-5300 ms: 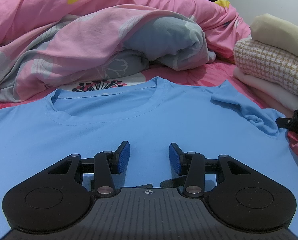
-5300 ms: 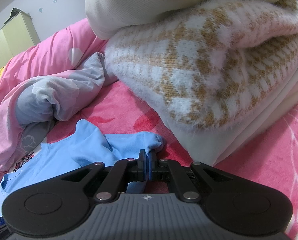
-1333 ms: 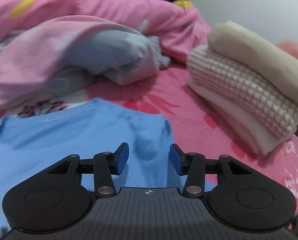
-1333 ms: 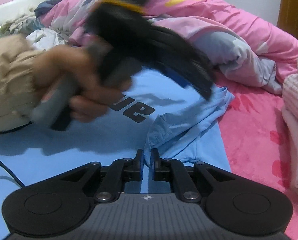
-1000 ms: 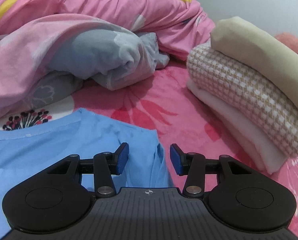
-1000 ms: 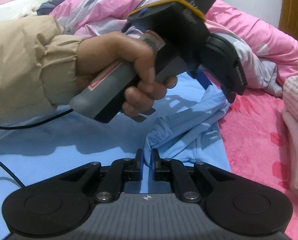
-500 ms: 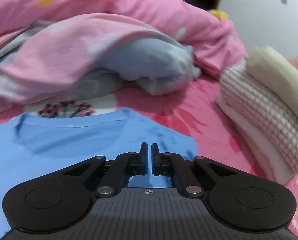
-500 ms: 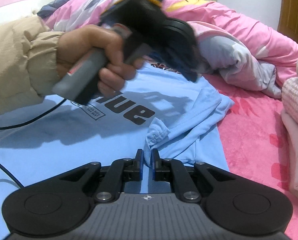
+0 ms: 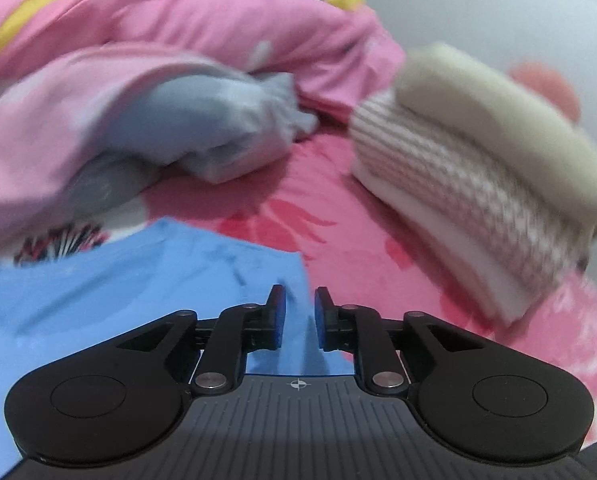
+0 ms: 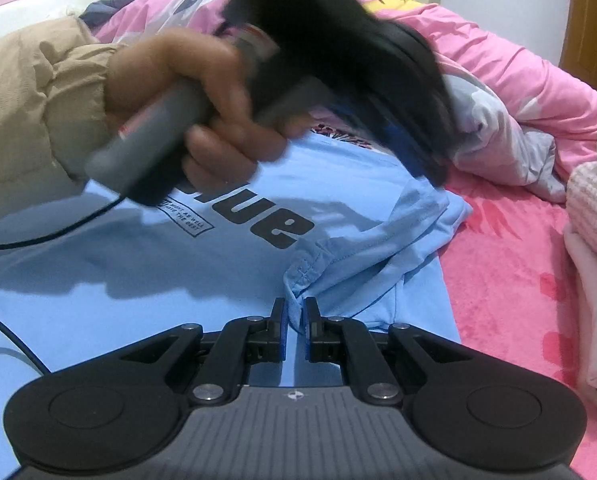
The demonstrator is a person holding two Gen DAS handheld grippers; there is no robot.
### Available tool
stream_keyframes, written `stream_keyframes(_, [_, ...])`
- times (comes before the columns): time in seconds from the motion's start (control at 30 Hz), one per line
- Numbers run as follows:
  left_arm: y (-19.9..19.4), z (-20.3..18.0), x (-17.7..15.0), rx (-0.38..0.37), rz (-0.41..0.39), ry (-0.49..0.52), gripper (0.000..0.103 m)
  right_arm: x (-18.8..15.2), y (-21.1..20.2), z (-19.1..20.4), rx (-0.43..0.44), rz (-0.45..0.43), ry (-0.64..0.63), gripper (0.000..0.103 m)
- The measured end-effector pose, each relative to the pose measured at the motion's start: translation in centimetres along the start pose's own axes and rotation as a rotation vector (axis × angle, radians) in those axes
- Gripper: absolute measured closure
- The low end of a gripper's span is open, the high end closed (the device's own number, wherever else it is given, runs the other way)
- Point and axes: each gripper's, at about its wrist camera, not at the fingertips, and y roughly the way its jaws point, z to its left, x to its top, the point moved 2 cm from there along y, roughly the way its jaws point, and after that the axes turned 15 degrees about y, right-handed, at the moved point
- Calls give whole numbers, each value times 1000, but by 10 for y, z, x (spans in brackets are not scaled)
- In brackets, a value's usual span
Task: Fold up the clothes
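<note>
A light blue cotton T-shirt (image 10: 226, 264) with dark printed lettering lies spread flat on the pink flowered bed sheet (image 10: 510, 264). Its right side edge runs along bare sheet, and one short sleeve is folded inward over the chest, bunched at its hem. Beyond that edge an open strip of pink sheet separates the shirt from a stack of folded clothes (image 9: 482, 184): a cream piece on top, a beige-and-white knitted one under it, a white one at the bottom. Past the collar a rumpled pink and grey duvet (image 9: 170, 92) crowds close, leaving only a narrow band of sheet there.

The right gripper (image 10: 295, 330) points down at a slant over the shirt's lower right part, its blue-padded jaws pinched narrowly on the gathered hem of the folded sleeve, cloth caught between the pads.

The left gripper (image 9: 299, 318) appears blurred from its own camera, tilted down over the shirt's shoulder corner near the neckline. Its jaws have just been opening and stand a small gap apart; the shirt lies beneath them, not clamped between the pads. From the right camera the person's left hand (image 10: 194, 108), coming out of a beige padded sleeve (image 10: 30, 120), wraps the grey handle, a black cable trailing from it across the shirt.
</note>
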Motion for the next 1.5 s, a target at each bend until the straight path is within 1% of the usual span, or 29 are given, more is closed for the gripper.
stream_keyframes(0.07, [8,-12,2,37,7,64,88,0,0,-1,2,0,2,95])
stream_keyframes(0.13, [15,-16,2,69,23,93,88,0,0,-1,3,-1,2,95])
stream_keyframes(0.3, [23,-4,-4,97,52,53,88,0,-1,-1,4,-4,-2,95])
stream_keyframes(0.4, [16,1,-5,107,34,37,88,-1,-1,-1,3,-5,-3,95])
stream_keyframes(0.5, [11,1,-3,121,18,52,88,-2,-1,-1,3,-5,-2,95])
stream_keyframes(0.67, [22,-5,-5,113,48,74,88,-1,0,0,3,-4,-2,95])
stream_keyframes(0.83, [29,-3,-8,113,57,52,88,-1,-1,0,5,-6,-1,95])
stream_keyframes(0.87, [30,-1,-8,111,55,42,88,-1,-1,1,6,-6,-1,95])
stream_keyframes(0.93, [31,2,-8,100,51,16,92,-1,0,1,6,-7,-2,95])
stream_keyframes(1.0, [30,6,-9,88,44,-20,101,-1,0,1,6,-8,-3,95])
stream_keyframes(1.03, [29,9,-9,83,41,-38,102,-1,0,1,6,-9,-4,95])
stream_keyframes(1.17, [16,25,-12,89,15,-130,103,-1,-3,1,8,-18,2,95])
stream_keyframes(1.27, [-4,44,-17,105,-16,-203,103,0,-6,0,5,-34,8,95])
stream_keyframes(1.37, [-28,69,-24,136,-39,-290,103,2,-13,0,-1,-60,7,95])
stream_keyframes(1.5, [-43,97,-43,157,-17,-413,103,3,-20,3,-30,-76,-22,95])
